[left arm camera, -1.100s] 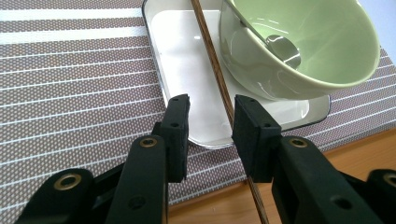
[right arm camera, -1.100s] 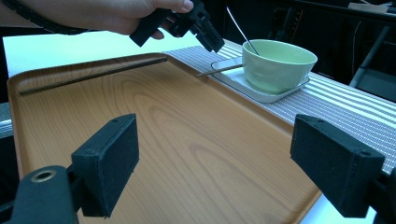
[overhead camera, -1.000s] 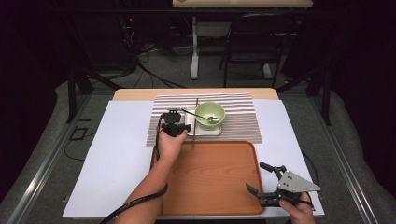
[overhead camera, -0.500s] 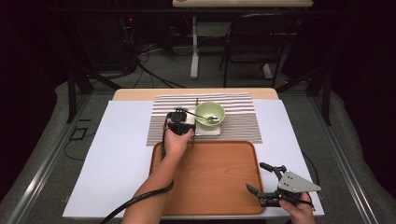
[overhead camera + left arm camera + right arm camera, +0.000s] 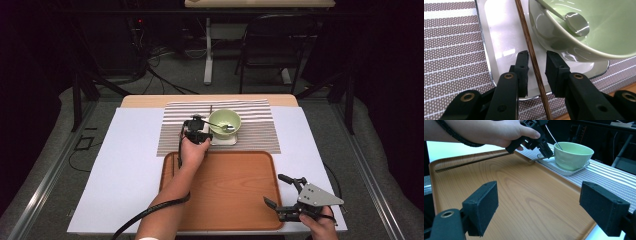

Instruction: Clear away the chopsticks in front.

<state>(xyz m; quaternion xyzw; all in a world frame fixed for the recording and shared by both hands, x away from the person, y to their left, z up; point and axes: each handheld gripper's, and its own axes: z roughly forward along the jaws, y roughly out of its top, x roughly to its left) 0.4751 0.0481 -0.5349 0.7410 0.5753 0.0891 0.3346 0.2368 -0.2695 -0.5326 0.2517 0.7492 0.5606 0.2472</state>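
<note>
Left gripper [image 5: 536, 62] fingers have just been closing, now narrow around a brown chopstick [image 5: 530, 47], gaps either side, pads not touching. Chopstick lies across white plate [image 5: 499, 37], just left of green bowl [image 5: 584, 30]. Right gripper [image 5: 539, 205] fingers wide, over wooden tray [image 5: 524, 195].

No text, label, brand, number or sign can be read anywhere in these pictures.
</note>
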